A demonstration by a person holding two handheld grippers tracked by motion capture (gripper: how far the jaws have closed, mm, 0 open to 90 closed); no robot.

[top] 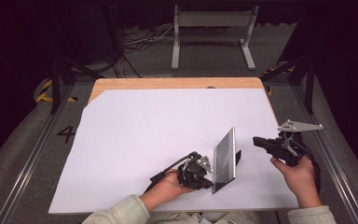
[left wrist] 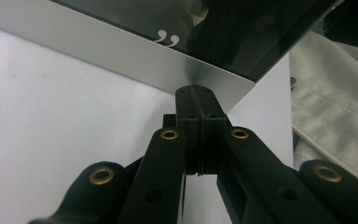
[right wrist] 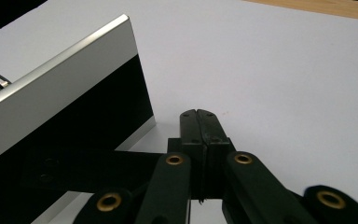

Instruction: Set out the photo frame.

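High view: the picture frame (top: 225,158) stands upright on its long lower edge, on the white sheet (top: 158,135) that covers the wooden table (top: 168,83). It is in the front right part of the sheet, near my side. Its long axis runs from near me away and a bit to the right; the dark glass face looks toward my left. A black stand sticks out behind it, to the right. My left gripper (top: 200,173) is just at the near end of the frame, at its lower corner, jaws closed. My right gripper (top: 256,140) is to the right of the frame, apart from it, tips pointing at it, closed too, holding nothing. Around the table: grey floor, metal rails on both sides, a white metal rack (top: 213,35) at the back w/ cables beside it, dark room.

Left gripper view: my jaws are pressed together w/ nothing between them. The tips are right at the silver border of the frame (left wrist: 121,53), near its corner; I cannot tell if they touch it. The dark glass shows white quote marks (left wrist: 167,38). A pale sleeve (left wrist: 335,112) is at the right.

Right gripper view: jaws fully together, empty, above the white sheet (right wrist: 270,70). The frame (right wrist: 60,98) is at the left, silver edge on top, black back side, black stand low toward my jaws. A strip of wood is in the top right corner.
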